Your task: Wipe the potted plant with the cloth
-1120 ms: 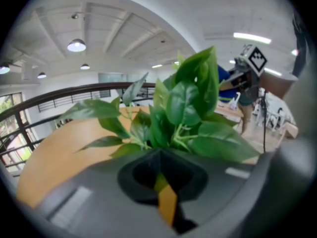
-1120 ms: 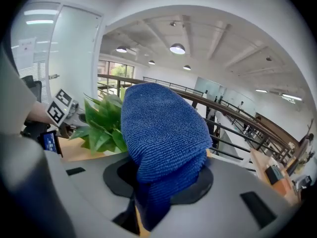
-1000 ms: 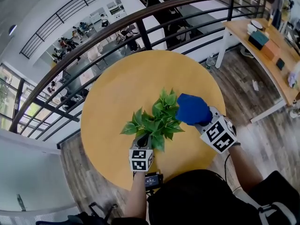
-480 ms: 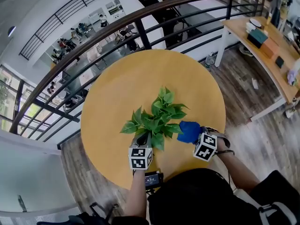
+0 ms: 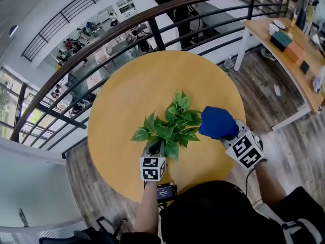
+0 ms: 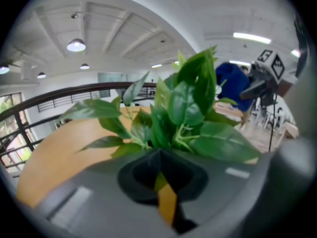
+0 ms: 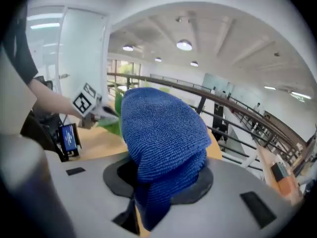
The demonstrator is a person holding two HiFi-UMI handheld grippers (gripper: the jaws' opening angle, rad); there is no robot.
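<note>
The plant (image 5: 170, 126) stands on the round table (image 5: 127, 95), just below the centre of the head view. Its leaves look thin, light and springy, so they would likely bend away under a wipe rather than resist it. Each leaf is probably best backed from beneath or steadied near its stalk, and a hard tug could shift or tip the whole plant.

At the plant's lower left edge, the left gripper (image 5: 155, 148) points into the foliage with its jaws pressed together. In its own view a sliver of green sits at the seam. Whether that is a pinched leaf or one merely lying there cannot be told.

To the right, the blue cloth (image 5: 217, 122) is soft, limp and nubbly. It is bunched into a pad that will mould to a leaf. The right gripper (image 5: 232, 135) pinches it by a lower fold, leaving the bulk free ahead of the jaws, which seems a sound hold for wiping.

The pot is hidden under the leaves in every view. The right jaw tips are buried in the cloth. The cloth sits just beside the right-hand leaves, but whether it touches them cannot be made out.
</note>
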